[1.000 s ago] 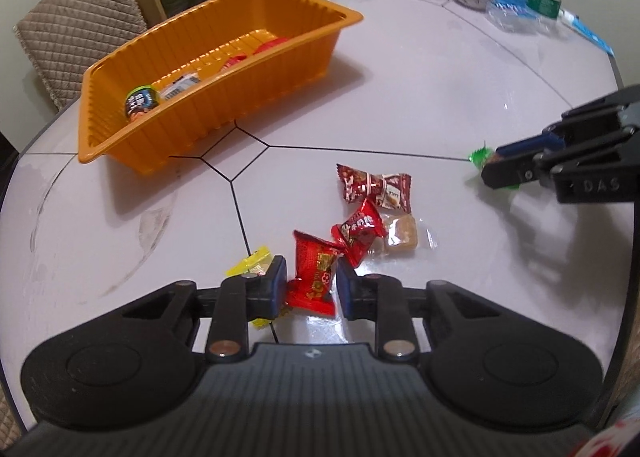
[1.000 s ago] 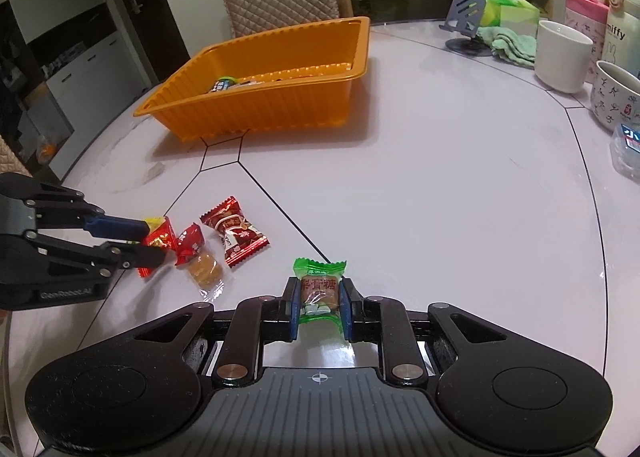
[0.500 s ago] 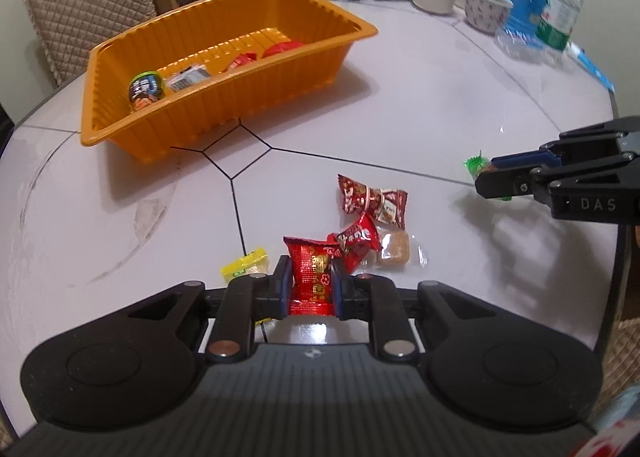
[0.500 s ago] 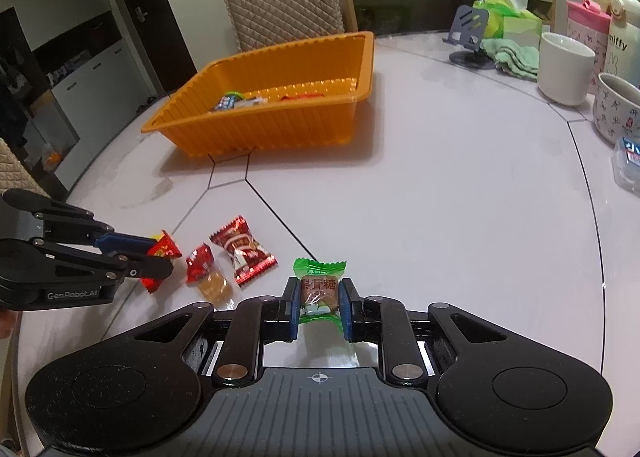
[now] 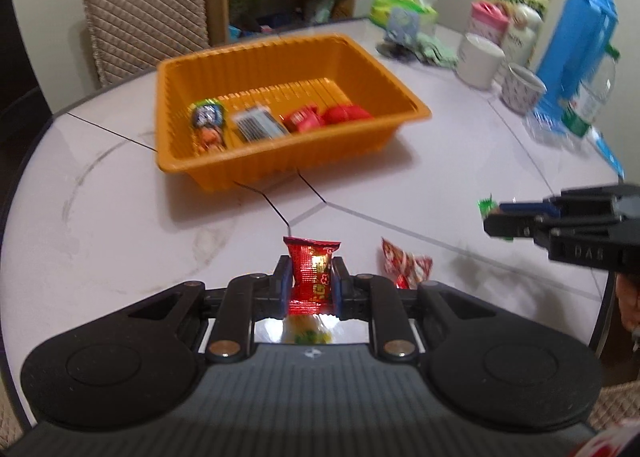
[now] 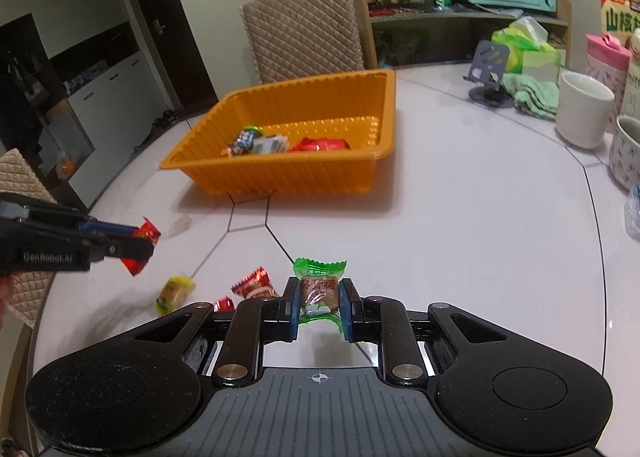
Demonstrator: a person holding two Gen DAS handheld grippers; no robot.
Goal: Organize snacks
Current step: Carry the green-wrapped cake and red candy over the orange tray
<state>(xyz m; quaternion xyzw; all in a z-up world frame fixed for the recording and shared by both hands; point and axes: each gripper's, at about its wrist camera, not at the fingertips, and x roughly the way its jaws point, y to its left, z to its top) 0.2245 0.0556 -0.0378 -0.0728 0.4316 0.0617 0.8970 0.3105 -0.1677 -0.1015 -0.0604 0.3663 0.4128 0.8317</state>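
A red snack packet [image 5: 313, 272] is pinched between the closed fingers of the left hand-held gripper [image 5: 311, 284] and held clear of the worktop [image 5: 120, 225]. A green-wrapped candy [image 6: 319, 289] is clamped in the same way by the right hand-held gripper [image 6: 319, 307]. The orange tray [image 6: 280, 177] sits farther back on the worktop, with several snacks already lying inside it.

Risks, as judged: both wrappers are thin and slick, so either could slide out of the pads in transit. With both grippers headed for the same tray, a collision over it is possible. A release made too early would drop a piece short of the near wall of the tray.

Loose pieces are left on the near worktop: a yellow candy [image 6: 175, 293] and a red-and-white candy [image 6: 256, 284]. Another small red piece is mostly hidden behind the right gripper body. The left view is motion-blurred, so tray contents cannot be read. The packet's lower end is cut off by the gripper.
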